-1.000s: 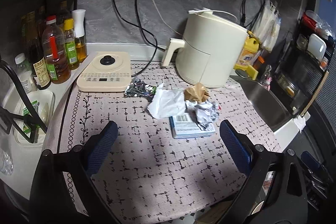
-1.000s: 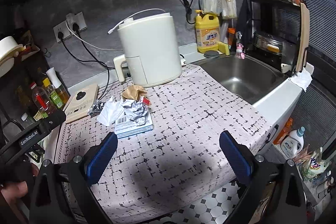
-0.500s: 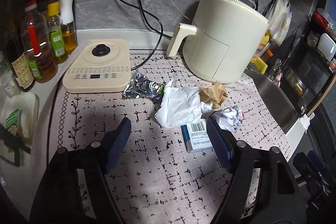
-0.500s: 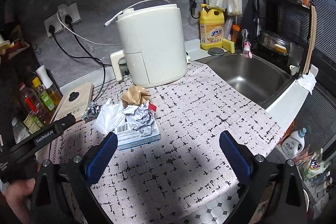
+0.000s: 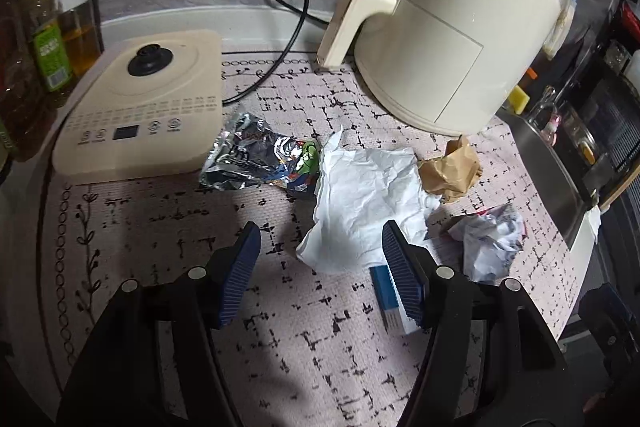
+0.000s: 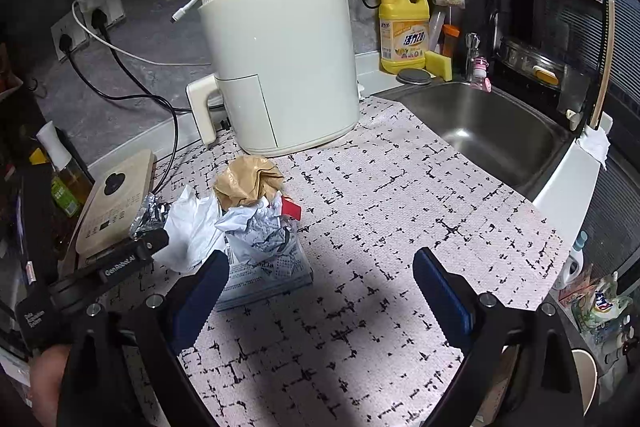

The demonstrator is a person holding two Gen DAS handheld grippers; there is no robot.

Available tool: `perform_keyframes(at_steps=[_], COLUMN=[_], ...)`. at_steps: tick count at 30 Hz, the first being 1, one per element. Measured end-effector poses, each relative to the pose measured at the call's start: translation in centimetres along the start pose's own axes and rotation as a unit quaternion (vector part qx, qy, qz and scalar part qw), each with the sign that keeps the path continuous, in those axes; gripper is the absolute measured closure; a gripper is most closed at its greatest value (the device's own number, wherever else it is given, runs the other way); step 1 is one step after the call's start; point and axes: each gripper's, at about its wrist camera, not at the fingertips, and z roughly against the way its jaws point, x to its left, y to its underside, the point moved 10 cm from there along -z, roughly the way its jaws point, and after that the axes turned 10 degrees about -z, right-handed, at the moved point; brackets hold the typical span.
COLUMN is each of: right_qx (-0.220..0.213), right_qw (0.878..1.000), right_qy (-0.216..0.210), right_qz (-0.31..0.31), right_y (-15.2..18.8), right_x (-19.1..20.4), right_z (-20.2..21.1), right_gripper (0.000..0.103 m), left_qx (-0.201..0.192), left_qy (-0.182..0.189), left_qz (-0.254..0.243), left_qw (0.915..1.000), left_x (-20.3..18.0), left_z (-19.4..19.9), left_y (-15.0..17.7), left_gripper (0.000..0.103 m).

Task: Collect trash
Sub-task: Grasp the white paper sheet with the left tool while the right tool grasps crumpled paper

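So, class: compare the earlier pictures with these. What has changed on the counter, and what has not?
The left gripper has closed in on the crumpled white paper sheet, its jaws narrowing but gripping nothing yet. The right gripper has also come nearer, jaws wide. The trash pile and cream air fryer have not moved.

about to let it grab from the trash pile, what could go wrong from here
The left gripper, whose jaws have just been closing with nothing pressed between them, may pinch only a corner of the white tissue. The crumpled printed paper sitting on the flat box could roll off if that gets nudged.
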Motion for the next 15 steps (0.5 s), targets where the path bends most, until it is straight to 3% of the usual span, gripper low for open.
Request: perform_keyframes(at_steps=[5, 9, 15], right_qx=[0.007, 0.014, 0.014], right_qw=[1.0, 1.0, 1.0], right_qy=[0.008, 0.013, 0.018], right_qz=[-0.002, -0.004, -0.006], right_y=[0.1, 0.2, 0.0], right_x=[0.3, 0.5, 0.4], right_z=[-1.4, -2.4, -2.8], right_gripper=[0.012, 0.012, 0.012], left_qx=[0.018, 0.023, 0.035], left_qy=[0.011, 0.016, 0.026], left_qz=[-0.007, -0.016, -0.023], left_qw=[0.9998, 0.9995, 0.9988], left_x=[-0.6, -1.4, -2.5], left_z=[-2.3, -3.3, -5.0], left_y=[-0.1, 0.1, 0.4], left_gripper=[0.038, 0.027, 0.028])
